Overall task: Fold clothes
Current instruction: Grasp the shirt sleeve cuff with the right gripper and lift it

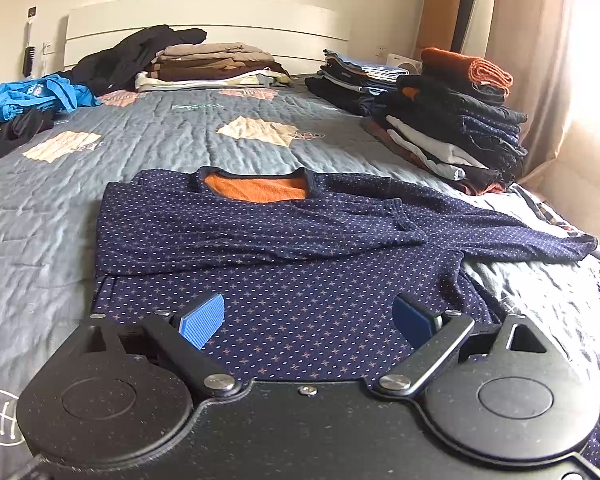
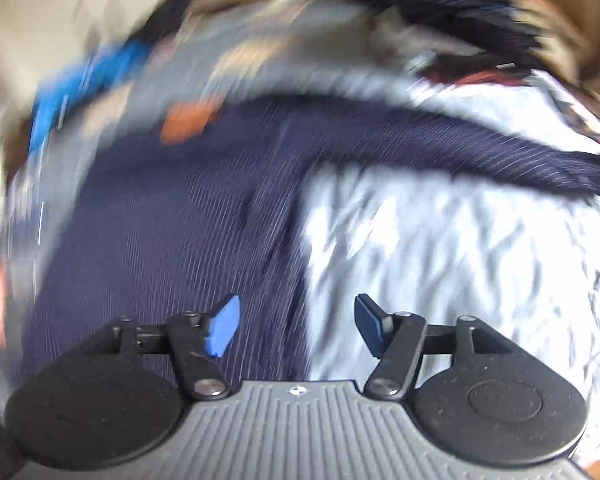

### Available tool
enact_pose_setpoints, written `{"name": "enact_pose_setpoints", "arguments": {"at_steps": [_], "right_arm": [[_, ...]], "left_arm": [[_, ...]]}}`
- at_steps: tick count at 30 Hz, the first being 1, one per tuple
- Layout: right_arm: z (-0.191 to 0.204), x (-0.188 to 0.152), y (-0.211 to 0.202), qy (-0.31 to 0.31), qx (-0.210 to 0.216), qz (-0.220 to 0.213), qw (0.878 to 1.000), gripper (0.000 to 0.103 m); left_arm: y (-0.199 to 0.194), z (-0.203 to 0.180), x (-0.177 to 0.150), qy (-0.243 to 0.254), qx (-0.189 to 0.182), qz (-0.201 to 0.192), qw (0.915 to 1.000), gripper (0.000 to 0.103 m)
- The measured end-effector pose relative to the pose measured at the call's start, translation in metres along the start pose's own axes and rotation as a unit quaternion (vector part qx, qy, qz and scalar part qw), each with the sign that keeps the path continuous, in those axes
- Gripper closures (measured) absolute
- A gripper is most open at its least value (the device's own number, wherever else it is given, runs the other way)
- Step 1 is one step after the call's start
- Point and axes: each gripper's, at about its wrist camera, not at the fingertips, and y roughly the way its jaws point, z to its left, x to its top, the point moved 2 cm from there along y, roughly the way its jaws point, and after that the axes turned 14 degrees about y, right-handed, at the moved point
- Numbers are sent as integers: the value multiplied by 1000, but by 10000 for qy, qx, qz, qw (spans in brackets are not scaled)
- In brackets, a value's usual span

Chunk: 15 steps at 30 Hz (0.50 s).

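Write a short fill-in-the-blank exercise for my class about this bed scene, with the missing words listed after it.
1. The navy dotted sweater lies spread on the grey quilted bedspread, and the lining at its neck is ____.
2. One sleeve is folded across the chest; the other sleeve stretches toward the ____ edge of the left wrist picture.
3. The left gripper has its blue pads apart, so it is ____.
4. The right gripper view is ____ by motion.

Missing words: orange; right; open; blurred
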Motion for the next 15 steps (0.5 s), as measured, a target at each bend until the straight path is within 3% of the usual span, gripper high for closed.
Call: {"name": "enact_pose_setpoints", "arguments": {"at_steps": [4, 7, 15], "right_arm": [[-52, 47, 8, 1195, -48, -978, 9880, 34], [-95, 61, 13, 1915, -200, -1492, 9699, 34], [-188, 78, 35, 3153, -650, -2115, 9228, 34]], "left_arm": [[5, -9, 0, 67, -117, -75, 9999, 12], [11, -16, 0, 149, -191, -70, 9997, 12], [27, -26, -2, 270, -251, 30, 9993, 12]]}}
